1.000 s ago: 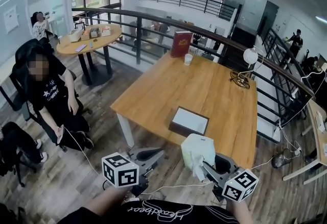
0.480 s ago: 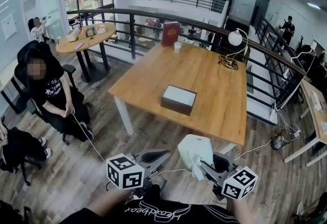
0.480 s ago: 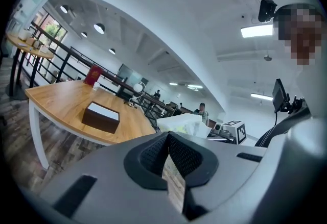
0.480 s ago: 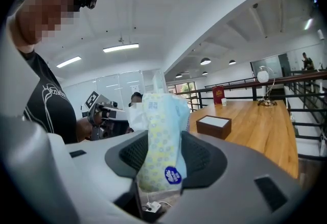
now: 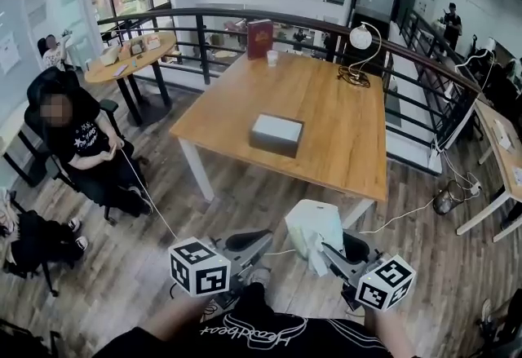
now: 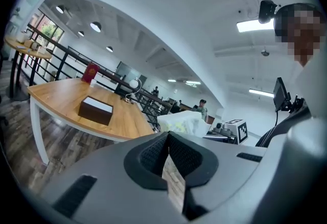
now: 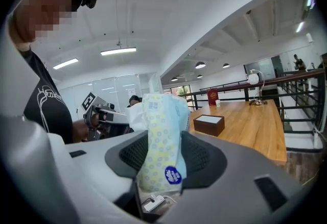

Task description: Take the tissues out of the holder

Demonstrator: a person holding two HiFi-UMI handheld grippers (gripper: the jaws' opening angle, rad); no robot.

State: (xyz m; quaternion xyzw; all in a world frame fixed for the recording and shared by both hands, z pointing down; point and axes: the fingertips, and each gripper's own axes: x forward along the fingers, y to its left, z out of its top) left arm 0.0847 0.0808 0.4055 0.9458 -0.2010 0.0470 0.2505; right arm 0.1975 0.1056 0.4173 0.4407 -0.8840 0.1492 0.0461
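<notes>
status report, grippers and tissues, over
Right gripper shut on white-and-yellow plastic tissue pack. Left gripper shut, empty. Dark brown box holder on wooden table, apart. Nothing blocking.

Black T-shirt [image 5: 245, 338] with white script print; grey left tool [image 5: 263, 236] and right tool [image 5: 320, 249] each carry a black-and-white marker cube [image 5: 199, 267].

The tissue pack [image 7: 161, 141] has a thin, crinkled, slightly glossy plastic wrap. Mid-frame, the table [image 5: 326, 116] is smooth satin wood. The lower-left floor [image 5: 106, 267] is matt, grained wood planking.
</notes>
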